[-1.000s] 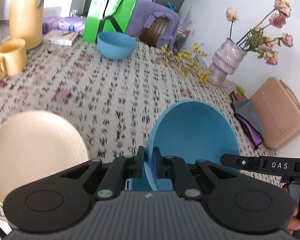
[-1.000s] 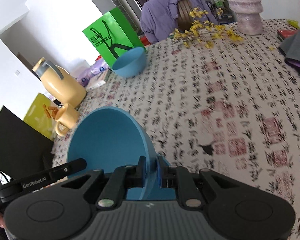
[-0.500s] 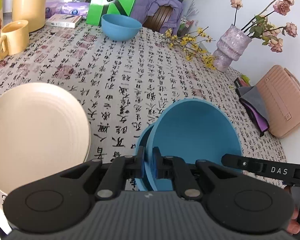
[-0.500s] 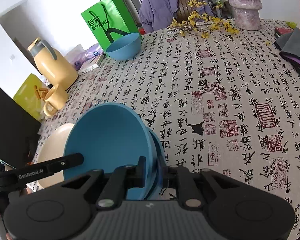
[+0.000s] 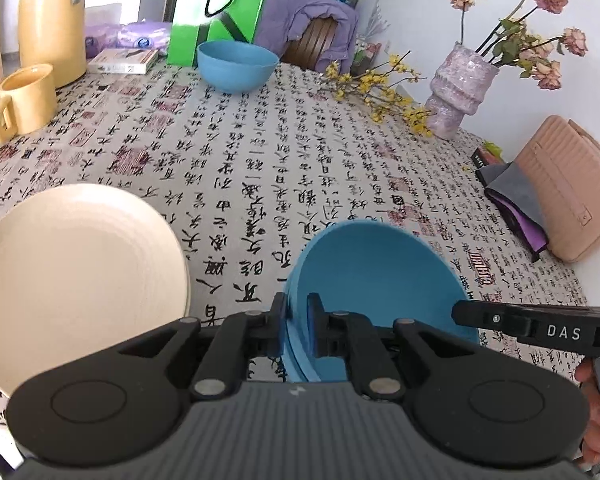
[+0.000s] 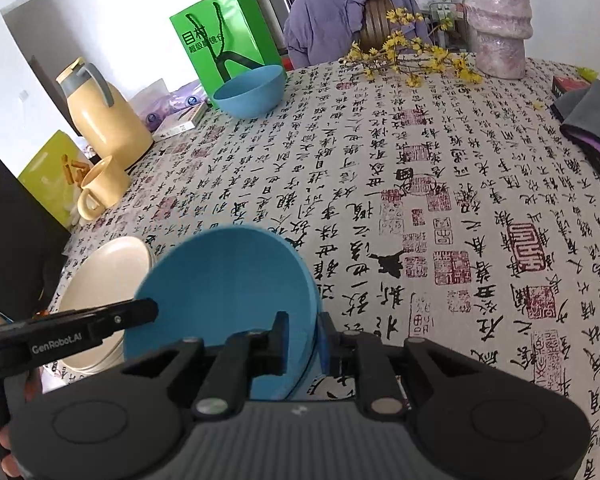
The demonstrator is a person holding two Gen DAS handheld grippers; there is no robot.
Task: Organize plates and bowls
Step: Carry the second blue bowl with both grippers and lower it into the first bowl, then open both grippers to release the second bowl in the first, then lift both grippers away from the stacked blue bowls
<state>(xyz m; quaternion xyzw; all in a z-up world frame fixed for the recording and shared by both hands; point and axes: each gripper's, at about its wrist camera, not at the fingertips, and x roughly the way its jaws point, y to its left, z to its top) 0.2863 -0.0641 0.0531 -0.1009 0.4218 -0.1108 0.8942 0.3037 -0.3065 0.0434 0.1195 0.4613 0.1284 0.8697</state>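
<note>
At the far left of my left-hand view the cream plate (image 5: 76,276) lies flat on the tablecloth (image 5: 260,168), with the yellow mug (image 5: 24,102) and the yellow jug (image 5: 52,20) behind it near the table's back edge. Just right of the plate, my left gripper (image 5: 297,322) is clamped on the near rim of the blue bowl (image 5: 380,280), one pad outside the wall and one inside; a second blue rim shows right under it there, so the bowl looks nested in another, though I cannot tell how deep it sits. Farther back, in front of the green bag (image 5: 220,8), a separate blue bowl (image 5: 236,66) stands alone, well apart from mine. To the right are the pink vase (image 5: 456,92) with dried roses and a pink bag (image 5: 564,188) at the table's edge. In my right-hand view the same blue bowl (image 6: 224,288) fills the lower left, the plate (image 6: 104,280) partly behind it. My right gripper (image 6: 303,338) straddles the bowl's right rim, and its jaws have just been opening, with the rim between them: the left pad lies against the inside wall, the right pad stands a little off the outside.
</note>
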